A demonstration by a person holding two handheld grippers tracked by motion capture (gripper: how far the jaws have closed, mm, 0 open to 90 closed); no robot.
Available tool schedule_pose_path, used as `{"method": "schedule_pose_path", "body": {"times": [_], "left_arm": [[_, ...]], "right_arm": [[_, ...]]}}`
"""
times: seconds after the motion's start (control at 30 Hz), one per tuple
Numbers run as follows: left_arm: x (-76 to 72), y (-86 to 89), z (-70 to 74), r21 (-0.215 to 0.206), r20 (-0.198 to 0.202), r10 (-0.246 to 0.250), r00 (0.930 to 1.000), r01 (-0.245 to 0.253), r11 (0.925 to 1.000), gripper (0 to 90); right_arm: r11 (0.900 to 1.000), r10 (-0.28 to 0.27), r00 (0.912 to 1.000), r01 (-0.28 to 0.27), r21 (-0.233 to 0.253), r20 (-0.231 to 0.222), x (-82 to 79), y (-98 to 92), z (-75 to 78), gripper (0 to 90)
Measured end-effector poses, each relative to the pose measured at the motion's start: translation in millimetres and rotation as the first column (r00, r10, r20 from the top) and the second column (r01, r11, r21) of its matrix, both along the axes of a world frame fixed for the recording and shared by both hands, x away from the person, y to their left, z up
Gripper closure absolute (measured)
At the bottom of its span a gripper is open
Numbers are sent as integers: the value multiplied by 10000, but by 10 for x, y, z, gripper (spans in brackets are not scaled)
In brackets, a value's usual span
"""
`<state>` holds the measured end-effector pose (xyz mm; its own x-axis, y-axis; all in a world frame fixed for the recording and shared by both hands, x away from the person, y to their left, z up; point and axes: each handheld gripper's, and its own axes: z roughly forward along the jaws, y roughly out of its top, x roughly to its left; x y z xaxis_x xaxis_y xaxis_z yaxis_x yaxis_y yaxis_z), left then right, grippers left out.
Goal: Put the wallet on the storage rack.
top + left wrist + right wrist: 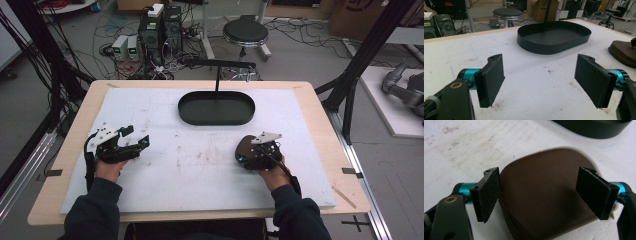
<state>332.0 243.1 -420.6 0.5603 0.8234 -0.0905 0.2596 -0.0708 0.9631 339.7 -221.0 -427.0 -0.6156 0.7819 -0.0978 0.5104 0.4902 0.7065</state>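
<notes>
The brown pouch (541,195) lies flat on the white mat (165,165), at the right side and nearer the person than the tray. I see stitching or a zip along its edge (I can't tell which). In the right gripper view the pouch sits between the two black jaws, which stand wide apart. The left pad (487,192) is at or just beside the pouch's edge; I cannot tell whether it touches. The other pad is over the pouch's right part. I read the right gripper (541,193) as open, with no hold on the pouch. From the high view it hangs directly over the pouch (246,147).

The left gripper (541,80) is well apart, at the mat's left side (134,136), jaws spread wide, with bare mat between them.

The black oval tray (216,107) sits at the far middle of the mat, beyond both grippers. The mat lies on a wooden table (320,115).
</notes>
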Motion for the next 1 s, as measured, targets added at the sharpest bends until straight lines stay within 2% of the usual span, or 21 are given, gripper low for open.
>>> {"method": "schedule_pose_path", "body": {"times": [0.03, 0.1, 0.4, 0.47, 0.6, 0.67, 0.7, 0.77, 0.8, 0.83, 0.87, 0.9, 1.0], "left_arm": [[1, -4, 0, 22, 8, -25, 10000, 25, 10000, 234], [-1, -13, 1, 18, -3, -42, 10000, 42, 10000, 234], [3, -8, -1, -2, 3, -13, 10000, 13, 10000, 234], [4, -7, -1, 2, -7, -21, 10000, 21, 10000, 234], [9, -11, -5, 26, -11, -23, 10000, 23, 10000, 234], [8, -14, -4, 13, -23, -12, 10000, 13, 10000, 234], [8, -14, -3, 24, -6, -6, 10000, 6, 10000, 234], [10, -16, -5, 30, -12, -18, 10000, 18, 10000, 234], [12, -18, -7, 45, -29, -25, 10000, 26, 10000, 234], [14, -19, -8, 54, -27, -33, 10000, 33, 10000, 235], [14, -20, -8, 60, -16, -42, 10000, 42, 10000, 234], [13, -22, -6, 62, -7, -45, 10000, 45, 10000, 234], [15, -30, -10, 69, -39, -35, 10000, 35, 10000, 234]], "right_arm": [[10000, -35, 10000, 35, 10, 38, -6, -16, 5, 205], [9995, 47, 9998, -41, -318, 176, -14, -50, 17, 205], [9956, -44, 10000, 40, -933, -35, -7, -416, 75, 203], [9935, -312, 9994, 293, -1102, -153, -5, -528, 96, 200], [9851, -1040, 9946, 1026, -1381, -27, 5, -728, 119, 200], [9834, -1536, 9881, 1537, -968, 79, 27, -815, 110, 201], [9845, -1670, 9859, 1671, -526, 50, 49, -849, 102, 201], [9780, -2050, 9787, 2050, 395, -40, 111, -897, 77, 201], [9740, -2172, 9760, 2178, 618, -162, 143, -904, 59, 201], [9643, -2410, 9691, 2452, 1003, -528, 200, -894, 14, 201], [9608, -2449, 9663, 2529, 1135, -798, 242, -875, -28, 193], [9558, -2419, 9660, 2535, 1491, -916, 269, -875, -53, 178], [9592, -2178, 9711, 2315, 1623, -979, 327, -862, -95, 137]]}}
